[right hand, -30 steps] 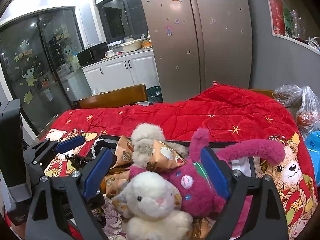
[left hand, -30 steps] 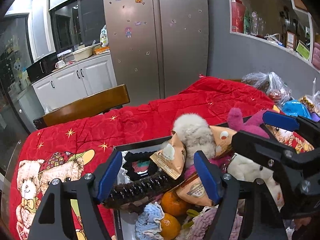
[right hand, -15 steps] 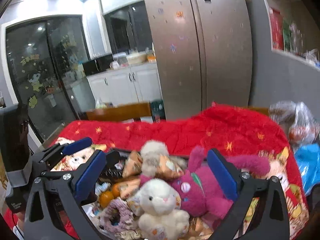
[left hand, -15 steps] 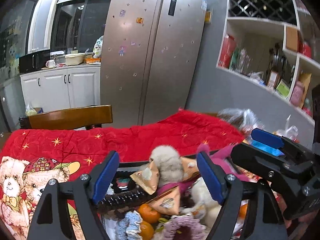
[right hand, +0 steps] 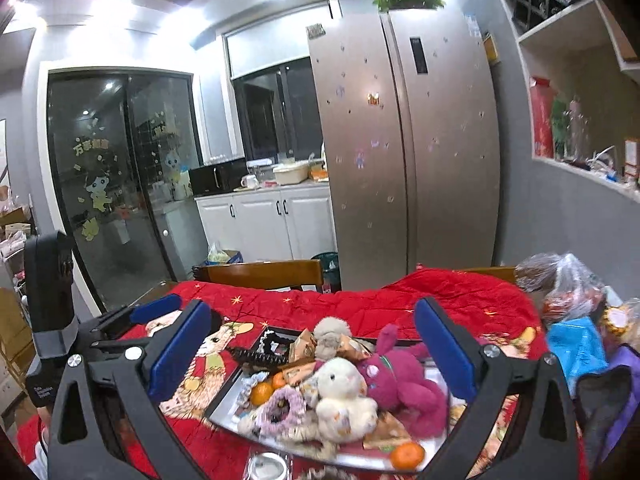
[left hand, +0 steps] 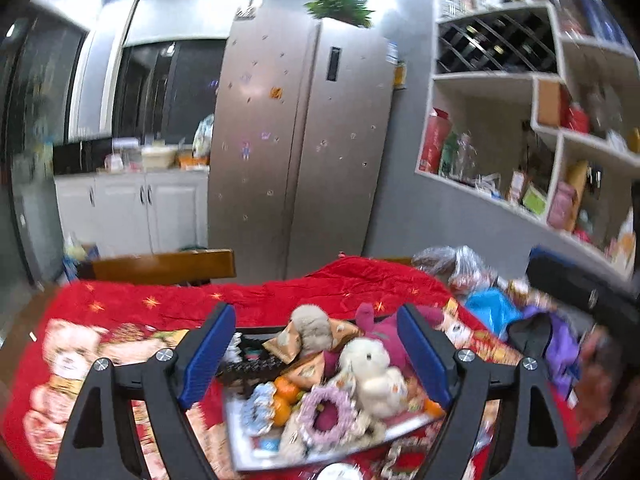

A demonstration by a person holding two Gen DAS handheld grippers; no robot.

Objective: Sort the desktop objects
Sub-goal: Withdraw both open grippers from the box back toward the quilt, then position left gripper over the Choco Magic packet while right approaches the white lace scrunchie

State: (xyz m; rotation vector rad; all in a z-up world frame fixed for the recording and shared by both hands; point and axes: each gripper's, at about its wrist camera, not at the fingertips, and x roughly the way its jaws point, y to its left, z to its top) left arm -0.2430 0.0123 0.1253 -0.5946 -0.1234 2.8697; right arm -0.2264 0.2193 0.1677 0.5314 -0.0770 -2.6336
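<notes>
A metal tray (right hand: 224,396) on the table holds a white plush rabbit (right hand: 340,388), a magenta plush rabbit (right hand: 404,376), a grey plush (right hand: 330,332), oranges (right hand: 262,394), a purple knitted ring (right hand: 280,404) and snack packets. My right gripper (right hand: 312,312) hovers above and short of the tray, open wide and empty. In the blurred left wrist view the same tray (left hand: 248,436) and white rabbit (left hand: 368,368) lie below my left gripper (left hand: 314,320), which is also open with nothing between its blue pads.
A red bear-print cloth (right hand: 360,304) covers the table. A wooden chair back (right hand: 264,272) stands behind it. Plastic bags (right hand: 568,284) and a blue bag (right hand: 576,344) crowd the right side. A steel fridge (right hand: 404,152) and wall shelves lie beyond.
Both grippers have risen and drawn back from the tray, so the toys look smaller and lower. Their jaws have spread a little wider. Nothing was picked up.
</notes>
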